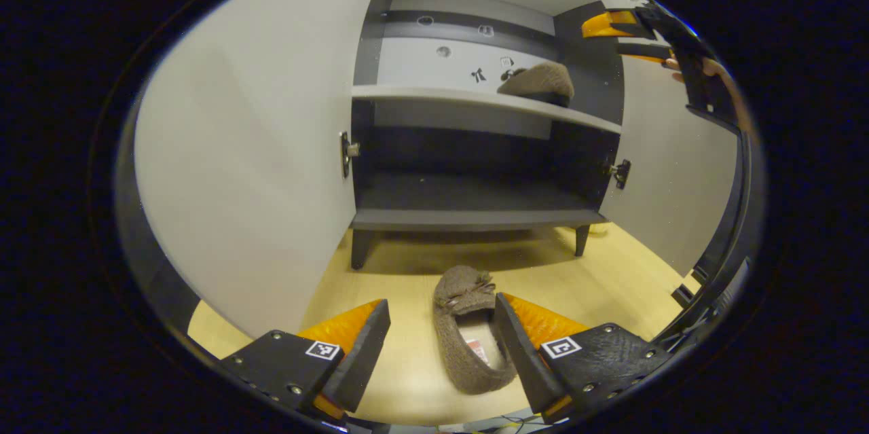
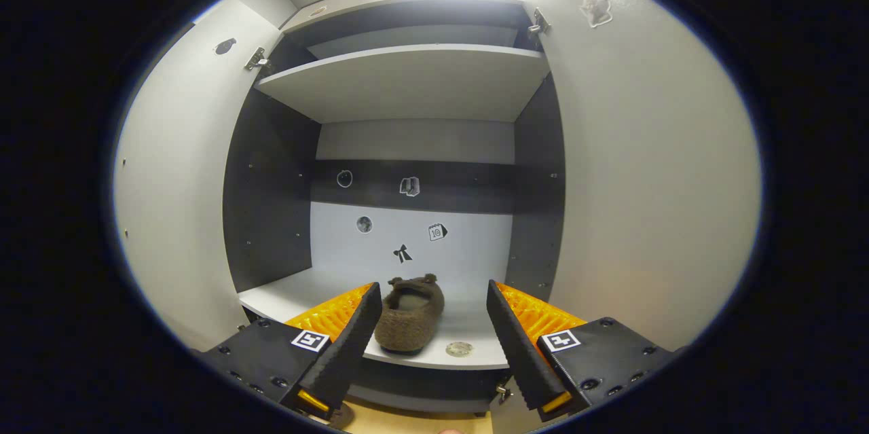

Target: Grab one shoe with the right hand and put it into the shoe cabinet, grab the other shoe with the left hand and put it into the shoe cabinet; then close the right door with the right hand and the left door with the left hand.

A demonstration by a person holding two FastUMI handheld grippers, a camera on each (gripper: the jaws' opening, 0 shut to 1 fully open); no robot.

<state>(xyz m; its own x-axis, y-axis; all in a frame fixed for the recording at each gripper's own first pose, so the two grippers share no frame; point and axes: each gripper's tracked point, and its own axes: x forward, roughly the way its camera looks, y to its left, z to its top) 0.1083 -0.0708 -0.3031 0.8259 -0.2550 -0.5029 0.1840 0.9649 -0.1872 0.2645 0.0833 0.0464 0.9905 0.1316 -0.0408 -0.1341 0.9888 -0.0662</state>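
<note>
A brown fuzzy shoe point(image 1: 468, 332) lies on the wooden floor in front of the shoe cabinet point(image 1: 475, 217). My left gripper point(image 1: 441, 339) is open low over it, its right finger beside the shoe's opening. The other brown shoe point(image 2: 409, 315) rests on the cabinet's middle shelf point(image 2: 305, 298), also seen as a shoe point(image 1: 538, 81) in the left gripper view. My right gripper point(image 2: 431, 332) hangs open just in front of that shelf, apart from the shoe; that gripper point(image 1: 628, 37) also appears at the upper right of the left gripper view. Both doors stand open.
The left door point(image 1: 251, 149) and right door point(image 1: 672, 169) swing wide on either side. The bottom shelf point(image 1: 468, 200) is dark and bare. An upper shelf point(image 2: 407, 77) sits above the shoe. A small round disc point(image 2: 459, 349) lies on the middle shelf's front edge.
</note>
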